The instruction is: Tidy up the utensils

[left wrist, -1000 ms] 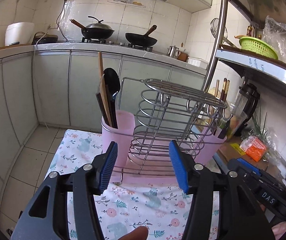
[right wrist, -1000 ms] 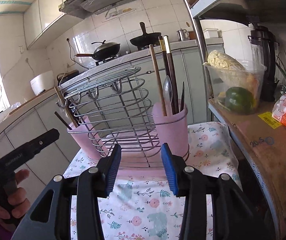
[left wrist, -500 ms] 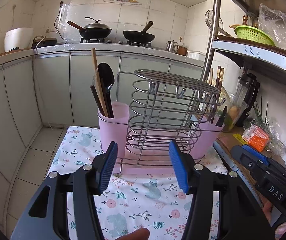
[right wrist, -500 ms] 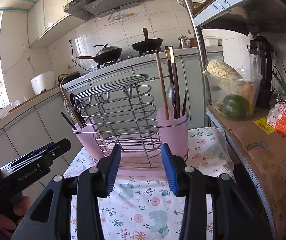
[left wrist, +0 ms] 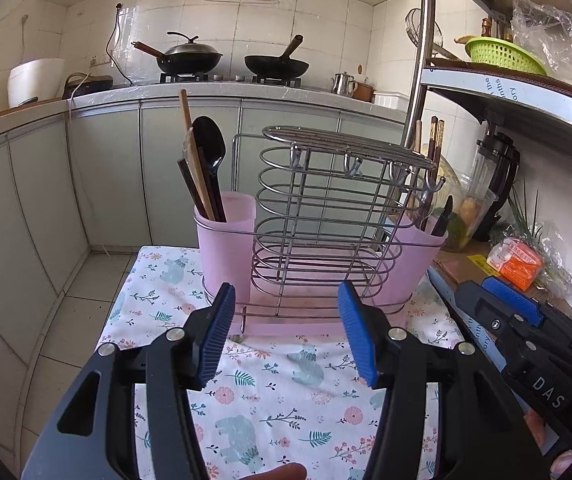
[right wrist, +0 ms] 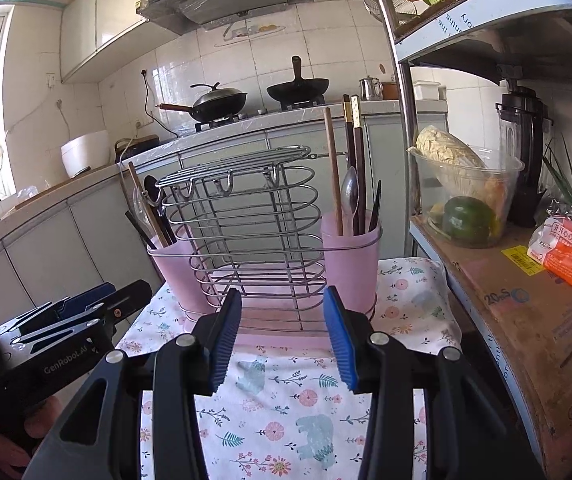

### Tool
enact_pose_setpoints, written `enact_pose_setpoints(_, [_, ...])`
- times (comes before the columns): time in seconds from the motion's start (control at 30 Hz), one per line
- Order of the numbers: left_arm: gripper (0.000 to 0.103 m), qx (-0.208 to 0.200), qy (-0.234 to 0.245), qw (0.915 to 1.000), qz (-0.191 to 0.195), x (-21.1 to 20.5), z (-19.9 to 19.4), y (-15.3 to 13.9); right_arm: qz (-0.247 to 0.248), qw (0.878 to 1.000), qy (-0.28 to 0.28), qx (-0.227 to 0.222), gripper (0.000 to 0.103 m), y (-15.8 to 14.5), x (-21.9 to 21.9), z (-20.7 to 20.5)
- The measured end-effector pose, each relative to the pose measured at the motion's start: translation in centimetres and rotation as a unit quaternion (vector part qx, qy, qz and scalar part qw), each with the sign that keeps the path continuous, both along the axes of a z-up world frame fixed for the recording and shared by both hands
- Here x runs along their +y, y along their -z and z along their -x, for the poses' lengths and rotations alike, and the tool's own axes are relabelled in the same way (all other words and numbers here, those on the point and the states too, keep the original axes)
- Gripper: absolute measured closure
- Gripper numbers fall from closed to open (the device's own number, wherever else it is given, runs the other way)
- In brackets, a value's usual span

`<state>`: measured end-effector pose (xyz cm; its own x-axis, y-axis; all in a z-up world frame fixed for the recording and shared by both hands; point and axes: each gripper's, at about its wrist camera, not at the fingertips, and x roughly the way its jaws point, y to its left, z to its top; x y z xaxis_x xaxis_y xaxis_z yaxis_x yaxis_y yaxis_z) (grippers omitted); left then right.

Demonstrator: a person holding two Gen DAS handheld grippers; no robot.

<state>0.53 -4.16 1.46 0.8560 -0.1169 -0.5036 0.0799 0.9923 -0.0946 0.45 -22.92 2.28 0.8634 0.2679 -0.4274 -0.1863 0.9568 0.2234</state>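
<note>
A wire utensil rack (left wrist: 326, 216) with two pink cups stands on a floral cloth (left wrist: 277, 392). The left cup (left wrist: 225, 240) holds a black spoon (left wrist: 209, 148) and chopsticks. The right cup (right wrist: 352, 264) holds a metal spoon (right wrist: 350, 196), chopsticks and a black knife. My left gripper (left wrist: 290, 336) is open and empty, in front of the rack. My right gripper (right wrist: 281, 336) is open and empty, also in front of the rack (right wrist: 245, 224). Each gripper shows at the edge of the other's view.
A metal shelf unit stands at the right with a clear bowl of vegetables (right wrist: 462, 196), a blender (right wrist: 526, 152) and an orange packet (right wrist: 566, 248). A kitchen counter with two woks (left wrist: 189, 58) runs behind. The floor drops away left of the cloth.
Both grippers have pulled back from the rack and risen a little; the rack looks smaller and farther. Both stay open and empty.
</note>
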Motion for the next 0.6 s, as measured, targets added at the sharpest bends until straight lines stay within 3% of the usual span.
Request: enact_pose_setpoints(0.6, [0.049, 0.007, -0.003, 1.0000, 0.003, 0.42, -0.12, 0.39, 0.014, 1.000, 0.011, -0.008, 0.061, -0.15, 0.62, 0.27])
